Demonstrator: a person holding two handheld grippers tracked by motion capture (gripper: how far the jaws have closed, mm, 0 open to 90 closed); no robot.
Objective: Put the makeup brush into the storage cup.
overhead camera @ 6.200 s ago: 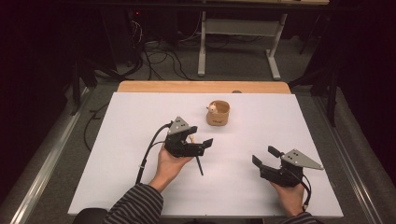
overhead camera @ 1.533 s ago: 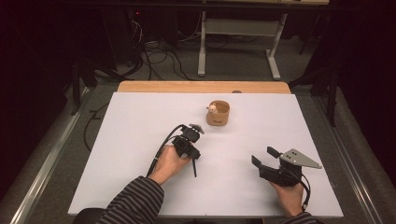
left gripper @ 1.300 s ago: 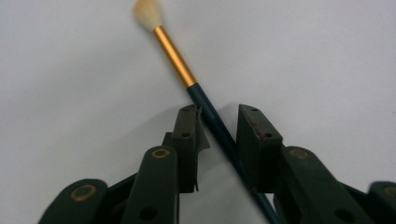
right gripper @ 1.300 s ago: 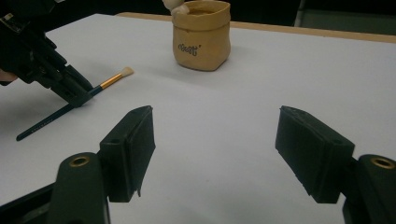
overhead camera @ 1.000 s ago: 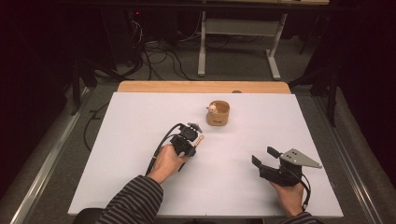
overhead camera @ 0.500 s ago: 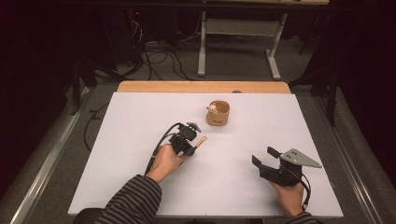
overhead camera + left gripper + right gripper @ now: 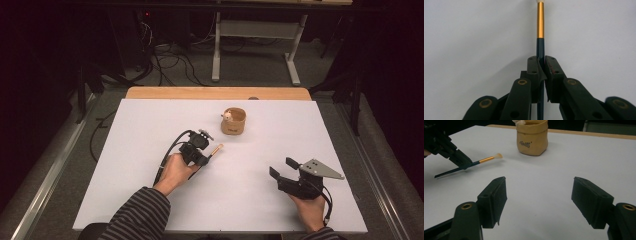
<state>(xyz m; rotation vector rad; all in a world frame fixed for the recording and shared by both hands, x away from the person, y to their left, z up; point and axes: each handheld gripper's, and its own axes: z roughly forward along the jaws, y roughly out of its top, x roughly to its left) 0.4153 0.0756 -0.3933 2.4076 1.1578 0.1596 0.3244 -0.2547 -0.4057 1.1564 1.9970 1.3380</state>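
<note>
Left gripper (image 7: 200, 150) is swinging the brush (image 7: 216, 149) up toward the pot (image 7: 234, 121) now, jaws pinching its dark handle, right gripper (image 7: 282, 169) sitting spread, so I'd be keeping it level going in.

We look along right gripper (image 7: 539, 202): two black jaws stand wide apart at 7 and 5 o'clock, nothing between them, bare white table (image 7: 544, 177) beyond. At 12 o'clock we see tan pouch (image 7: 532, 137) upright on table, dark print on front, pale object at its rim. At 10 o'clock left gripper (image 7: 465, 164) clamps on dark handle of small brush (image 7: 474, 163); gold ferrule and pale bristle tip point toward pouch, well short of it. Brush slightly tilted, tip just above table.
</note>
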